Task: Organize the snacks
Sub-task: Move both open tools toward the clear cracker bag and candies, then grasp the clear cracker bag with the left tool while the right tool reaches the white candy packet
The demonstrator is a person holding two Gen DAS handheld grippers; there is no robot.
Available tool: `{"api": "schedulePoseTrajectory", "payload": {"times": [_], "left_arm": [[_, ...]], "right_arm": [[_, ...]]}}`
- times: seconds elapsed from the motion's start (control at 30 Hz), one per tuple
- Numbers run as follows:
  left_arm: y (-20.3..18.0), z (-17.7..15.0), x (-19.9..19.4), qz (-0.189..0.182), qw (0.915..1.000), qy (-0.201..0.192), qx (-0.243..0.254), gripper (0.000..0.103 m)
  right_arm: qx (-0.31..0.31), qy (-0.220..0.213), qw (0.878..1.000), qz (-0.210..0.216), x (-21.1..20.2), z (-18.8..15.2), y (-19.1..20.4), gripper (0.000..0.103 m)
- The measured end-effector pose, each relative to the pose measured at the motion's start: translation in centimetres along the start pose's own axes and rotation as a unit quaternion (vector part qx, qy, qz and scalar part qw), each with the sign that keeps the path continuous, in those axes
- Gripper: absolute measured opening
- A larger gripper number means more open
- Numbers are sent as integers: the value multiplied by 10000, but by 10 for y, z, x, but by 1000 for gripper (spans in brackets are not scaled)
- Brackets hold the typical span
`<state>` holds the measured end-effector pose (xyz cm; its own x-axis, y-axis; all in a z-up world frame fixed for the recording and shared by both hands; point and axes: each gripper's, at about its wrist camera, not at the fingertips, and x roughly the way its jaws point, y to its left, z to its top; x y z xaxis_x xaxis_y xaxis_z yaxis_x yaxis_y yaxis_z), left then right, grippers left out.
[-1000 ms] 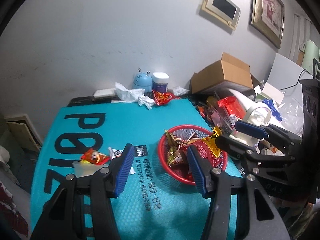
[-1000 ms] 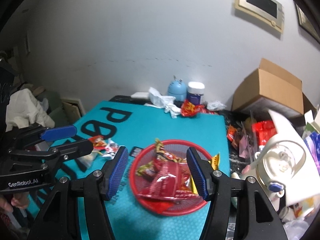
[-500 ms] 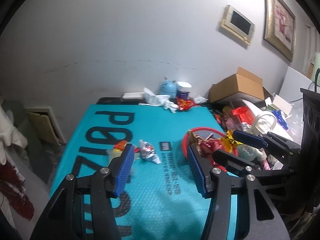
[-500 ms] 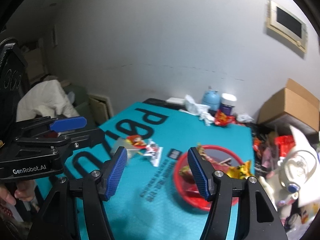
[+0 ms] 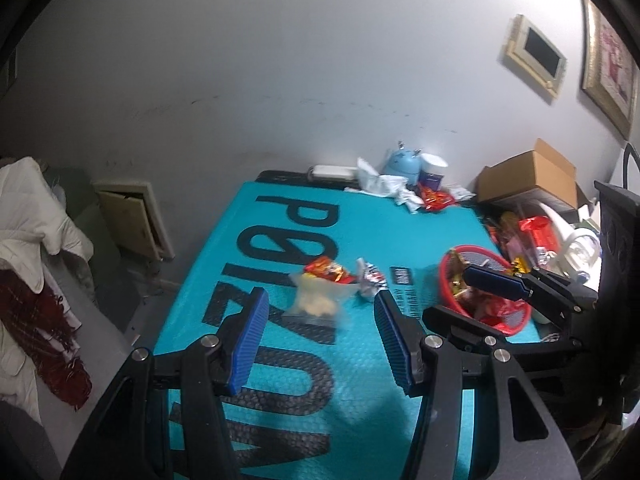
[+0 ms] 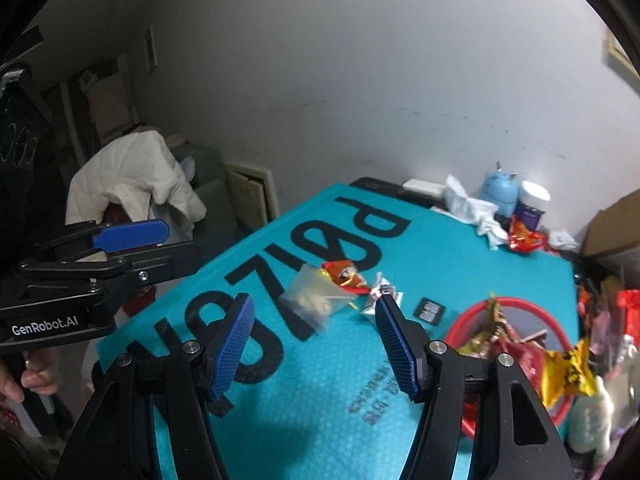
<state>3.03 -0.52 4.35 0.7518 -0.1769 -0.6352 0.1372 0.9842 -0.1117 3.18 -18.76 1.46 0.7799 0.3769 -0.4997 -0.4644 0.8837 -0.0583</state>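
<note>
Three loose snacks lie mid-mat on the teal mat [image 5: 280, 392]: a clear bag of pale pieces [image 5: 316, 300] [image 6: 310, 298], a red-orange packet [image 5: 328, 270] [image 6: 344, 274] and a silver-white wrapper [image 5: 370, 276] [image 6: 382, 294]. A red mesh basket [image 5: 516, 322] [image 6: 516, 304] holds several packets at the right. My left gripper [image 5: 318, 336] is open and empty, just short of the clear bag. My right gripper [image 6: 314, 340] is open and empty, also facing the loose snacks; it shows in the left wrist view [image 5: 496, 280] over the basket.
At the mat's far edge stand a blue round gadget [image 5: 404, 162], a white-lidded jar [image 5: 432, 168], crumpled tissue [image 5: 384, 184] and a red wrapper [image 5: 436, 200]. A cardboard box [image 5: 528, 176] and clutter crowd the right. A white jacket [image 6: 136, 176] hangs left.
Both grippers have swung left, away from the basket, and pulled back, so the loose snacks now lie between the open fingers. Both stayed open and empty.
</note>
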Motion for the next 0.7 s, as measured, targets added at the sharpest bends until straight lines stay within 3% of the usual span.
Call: {"api": "schedulePoseTrajectory", "payload": {"times": [0.2, 0.7], "left_arm": [[13, 0, 32, -64, 9996, 258, -70, 54], [18, -10, 127, -756, 9918, 1006, -225, 54]], "right_arm": [[64, 206, 9998, -6, 32, 2, -7, 63], [251, 693, 9969, -270, 87, -13, -40, 63]]}}
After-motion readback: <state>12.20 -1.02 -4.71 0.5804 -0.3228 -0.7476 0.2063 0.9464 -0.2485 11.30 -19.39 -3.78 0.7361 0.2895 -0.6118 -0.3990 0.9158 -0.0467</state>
